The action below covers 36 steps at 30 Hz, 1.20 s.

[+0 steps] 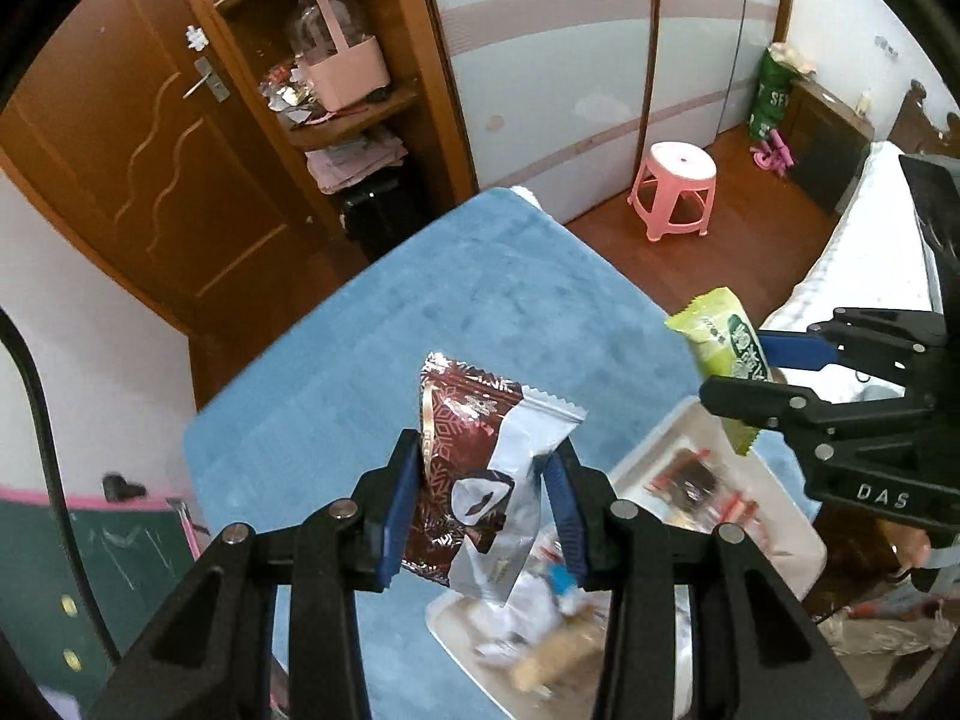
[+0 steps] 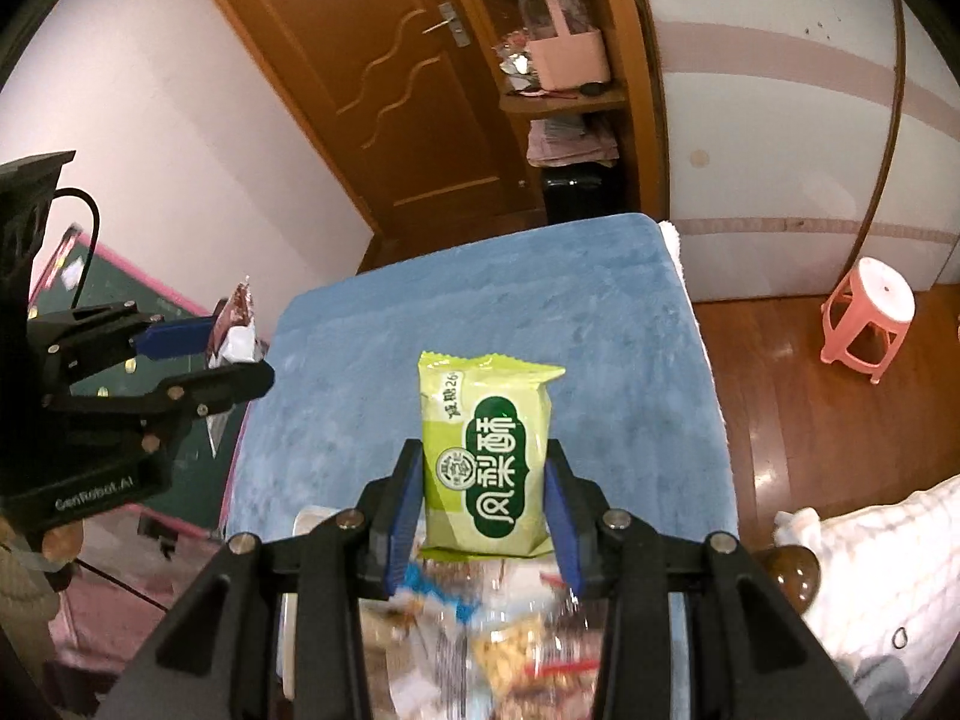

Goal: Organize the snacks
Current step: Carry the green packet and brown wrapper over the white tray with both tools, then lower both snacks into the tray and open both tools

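Observation:
My left gripper (image 1: 487,483) is shut on a brown and silver snack packet (image 1: 480,468) and holds it above the blue table (image 1: 420,312). My right gripper (image 2: 487,489) is shut on a green snack packet (image 2: 486,456), also held in the air above the table. In the left wrist view the right gripper (image 1: 747,363) shows at the right with the green packet (image 1: 720,348). In the right wrist view the left gripper (image 2: 231,348) shows at the left with the brown packet (image 2: 234,324). A white tray (image 1: 798,546) with several mixed snacks lies under both grippers, blurred.
The blue table top (image 2: 480,300) stretches away from the tray. A pink stool (image 1: 675,189) stands on the wooden floor at the right. A wooden door (image 2: 384,78) and shelves with a pink basket (image 1: 345,75) stand behind. A white bed (image 2: 888,558) is at the right.

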Each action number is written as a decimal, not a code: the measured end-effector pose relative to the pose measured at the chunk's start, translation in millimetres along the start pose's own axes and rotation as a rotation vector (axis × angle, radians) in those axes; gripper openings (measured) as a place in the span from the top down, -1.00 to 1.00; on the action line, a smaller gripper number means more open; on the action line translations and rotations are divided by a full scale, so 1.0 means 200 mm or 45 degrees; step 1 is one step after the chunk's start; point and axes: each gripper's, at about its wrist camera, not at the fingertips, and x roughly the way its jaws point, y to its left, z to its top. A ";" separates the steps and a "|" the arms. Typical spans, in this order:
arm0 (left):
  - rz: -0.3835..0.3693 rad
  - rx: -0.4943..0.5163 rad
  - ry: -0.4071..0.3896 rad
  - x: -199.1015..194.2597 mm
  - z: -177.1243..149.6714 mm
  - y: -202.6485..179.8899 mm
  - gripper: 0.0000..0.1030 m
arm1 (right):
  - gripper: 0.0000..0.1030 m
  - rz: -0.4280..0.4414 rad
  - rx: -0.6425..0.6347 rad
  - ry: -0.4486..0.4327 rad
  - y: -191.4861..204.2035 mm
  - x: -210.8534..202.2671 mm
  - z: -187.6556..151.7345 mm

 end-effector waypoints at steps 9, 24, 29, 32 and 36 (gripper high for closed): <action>-0.024 -0.206 0.007 -0.06 -0.36 -0.19 0.24 | 0.25 -0.041 -0.116 0.051 0.12 -0.14 -0.31; 0.050 -0.405 0.022 0.01 -0.61 -0.25 0.13 | 0.17 -0.099 -0.151 0.130 0.16 -0.14 -0.50; 0.103 -0.427 -0.028 -0.03 -0.64 -0.28 -0.82 | -0.22 -0.060 -0.096 0.104 0.13 -0.17 -0.50; 0.081 -0.442 -0.027 -0.04 -0.65 -0.27 -0.83 | -0.27 -0.068 -0.087 0.080 0.12 -0.19 -0.50; 0.053 -0.491 -0.005 -0.03 -0.67 -0.25 -0.83 | -0.27 -0.059 -0.082 0.068 0.12 -0.20 -0.50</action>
